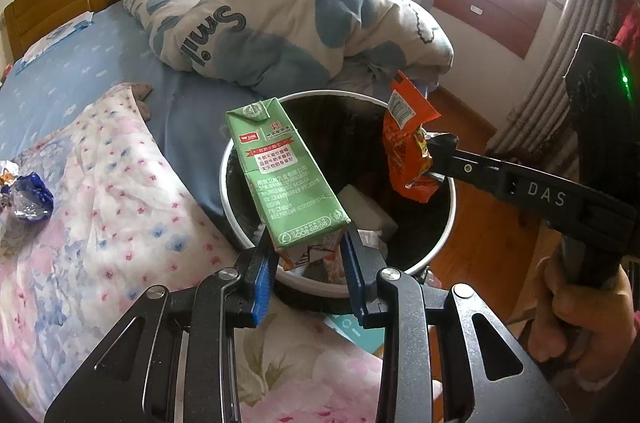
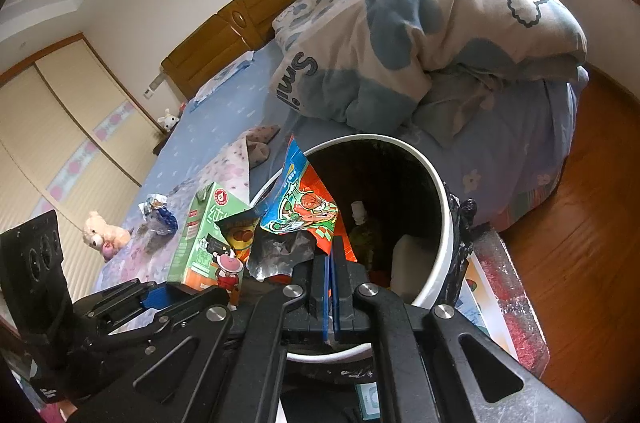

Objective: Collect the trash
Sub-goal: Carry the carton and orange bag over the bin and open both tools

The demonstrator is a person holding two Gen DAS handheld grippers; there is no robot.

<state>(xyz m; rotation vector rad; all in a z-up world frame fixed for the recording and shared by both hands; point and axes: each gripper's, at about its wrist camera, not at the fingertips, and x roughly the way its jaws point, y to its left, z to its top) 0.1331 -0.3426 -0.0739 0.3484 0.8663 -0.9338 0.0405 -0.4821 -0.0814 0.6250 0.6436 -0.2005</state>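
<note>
Fingers (image 1: 268, 265) around carton (image 1: 286, 175) — above bin (image 1: 448, 223)

left gripper (image 1: 308, 255): I see black linkage arms with triangular cutouts, silver pivot screws, blue pads (image 1: 262, 287)
right gripper (image 2: 332, 275): same black frame, silver screws, blue pads; white "DAS" lettering, green LED on body
hand (image 1: 580, 315): bare skin, no sleeve visible
</note>
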